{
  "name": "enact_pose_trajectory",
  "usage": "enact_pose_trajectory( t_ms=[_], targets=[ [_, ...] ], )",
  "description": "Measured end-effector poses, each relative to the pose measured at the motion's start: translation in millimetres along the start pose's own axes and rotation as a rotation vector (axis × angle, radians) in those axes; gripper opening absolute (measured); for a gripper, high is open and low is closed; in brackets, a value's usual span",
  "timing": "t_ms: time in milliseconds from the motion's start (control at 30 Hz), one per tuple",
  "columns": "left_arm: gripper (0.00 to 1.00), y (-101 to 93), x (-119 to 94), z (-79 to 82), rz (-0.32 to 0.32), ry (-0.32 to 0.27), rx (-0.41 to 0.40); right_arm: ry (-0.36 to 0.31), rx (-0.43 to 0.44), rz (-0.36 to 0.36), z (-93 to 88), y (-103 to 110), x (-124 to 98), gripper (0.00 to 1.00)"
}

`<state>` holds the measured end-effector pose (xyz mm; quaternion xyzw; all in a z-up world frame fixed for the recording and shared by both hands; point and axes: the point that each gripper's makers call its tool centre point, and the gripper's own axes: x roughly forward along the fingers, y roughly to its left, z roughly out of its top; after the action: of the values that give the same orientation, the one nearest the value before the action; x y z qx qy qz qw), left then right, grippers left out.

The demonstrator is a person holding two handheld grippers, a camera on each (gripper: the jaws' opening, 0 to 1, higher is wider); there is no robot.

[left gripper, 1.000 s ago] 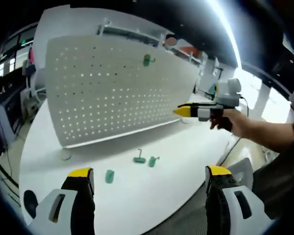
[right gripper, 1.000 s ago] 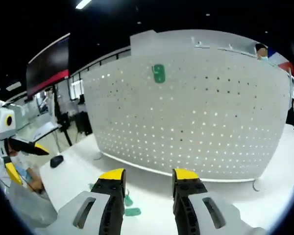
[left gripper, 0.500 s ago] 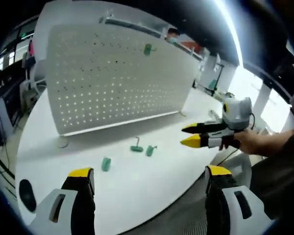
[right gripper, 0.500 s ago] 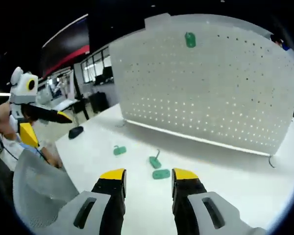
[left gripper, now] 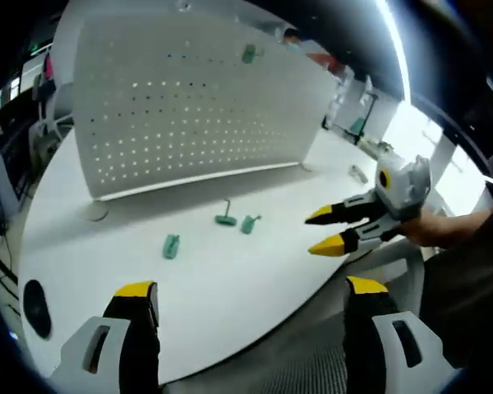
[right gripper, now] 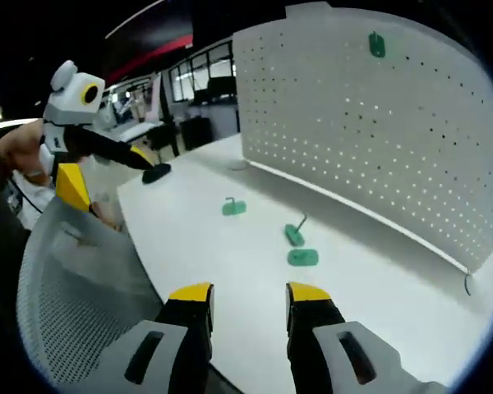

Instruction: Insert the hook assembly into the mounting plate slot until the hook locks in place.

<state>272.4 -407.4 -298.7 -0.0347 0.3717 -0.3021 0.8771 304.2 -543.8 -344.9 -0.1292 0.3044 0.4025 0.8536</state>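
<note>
Step in hand: approach, nothing yet picked up. The left gripper (left gripper: 245, 297) stands wide and empty; the right gripper (right gripper: 246, 297) stands narrowly parted and empty. Three green hook parts (left gripper: 228, 218) lie on the white table (left gripper: 230, 287) before the perforated mounting plate (left gripper: 181, 115). Next move, by judgement: descend and grasp one part

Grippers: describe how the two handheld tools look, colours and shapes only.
Both share one build. The left gripper has pale grey moulded jaws with slotted sides, black inner faces and yellow tips. The right gripper matches it; seen from the left gripper view, its tapered black fingers end in yellow points, and a dark cable trails behind it.
</note>
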Motion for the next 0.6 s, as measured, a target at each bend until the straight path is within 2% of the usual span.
enact_pose_trajectory(
  t_ms=[100, 267, 500, 600],
  targets=[
    [0.94, -0.9, 0, -1.9, -0.002, 0.002, -0.005, 0.03, -0.071, 0.007, -1.7, -5, 5, 0.33],
    [0.94, -0.3, 1, -2.0, -0.017, -0.019, -0.03, 0.041, -0.078, 0.028, 0.6, -11, 17, 0.33],
    [0.94, 7.6, 1, -6.7, -0.002, 0.0, -0.039, 0.095, -0.174, 0.05, -2.8, -22, 40, 0.32],
    [0.94, 13.0, 1, -7.1, 0.006, 0.003, -0.047, 0.143, -0.211, 0.056, -7.8, -33, 49, 0.32]
  ],
)
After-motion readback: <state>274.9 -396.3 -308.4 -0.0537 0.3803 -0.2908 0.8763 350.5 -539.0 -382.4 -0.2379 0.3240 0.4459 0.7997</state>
